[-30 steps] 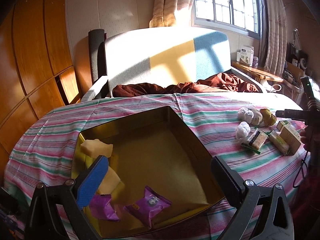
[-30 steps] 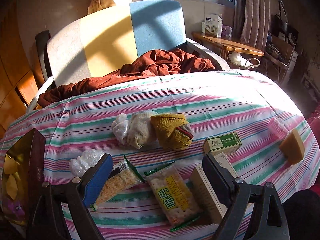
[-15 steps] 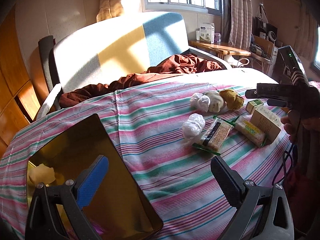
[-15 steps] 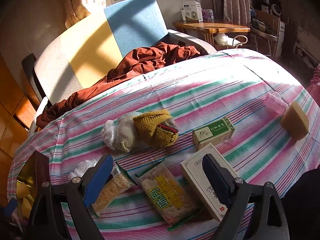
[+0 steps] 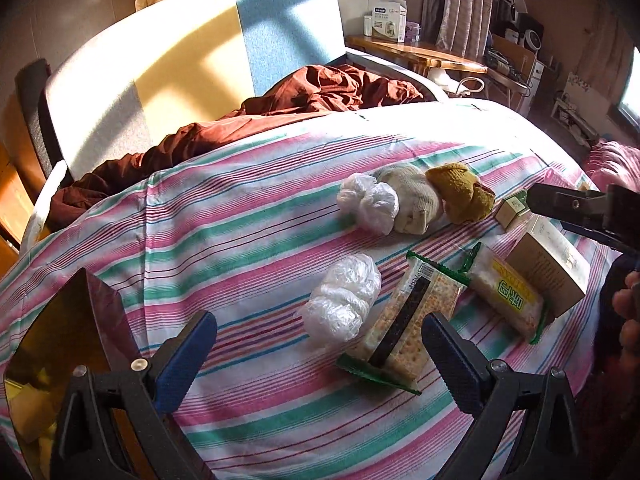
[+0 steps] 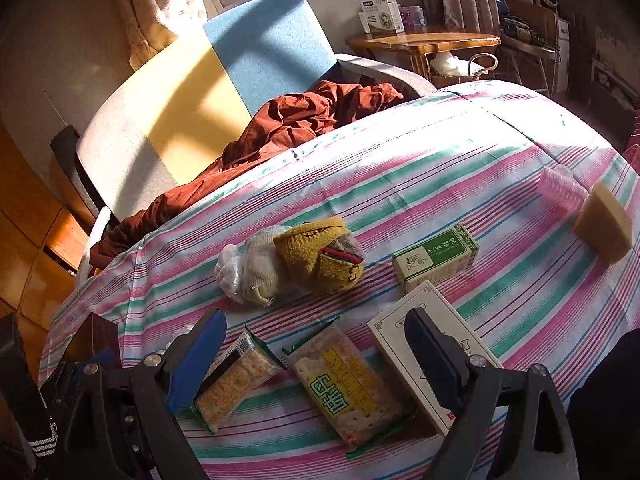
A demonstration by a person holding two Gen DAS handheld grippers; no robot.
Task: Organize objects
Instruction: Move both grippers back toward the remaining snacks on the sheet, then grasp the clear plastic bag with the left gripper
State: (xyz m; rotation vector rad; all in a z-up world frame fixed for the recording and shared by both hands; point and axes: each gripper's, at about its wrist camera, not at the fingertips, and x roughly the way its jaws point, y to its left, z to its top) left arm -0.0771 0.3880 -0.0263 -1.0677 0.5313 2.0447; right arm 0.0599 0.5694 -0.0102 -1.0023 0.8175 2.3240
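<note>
We've got the left gripper [image 5: 318,344] wide apart & empty, just short of the cracker pack [image 5: 404,328] w/ the plastic bag ball [image 5: 344,304] beside it. The right gripper [image 6: 316,344] gapes too, over the yellow-label crackers [image 6: 348,384]. Pack looks light, crinkly, brittle inside, so we'd pinch across its short sides gently; socks [image 5: 436,198] lie farther back.

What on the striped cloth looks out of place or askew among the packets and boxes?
The rolled socks and crumpled plastic bags lie among the cracker packets and boxes. The yellow sponge and pink holder sit apart near the far right edge. Nothing looks spilled or damaged.
</note>
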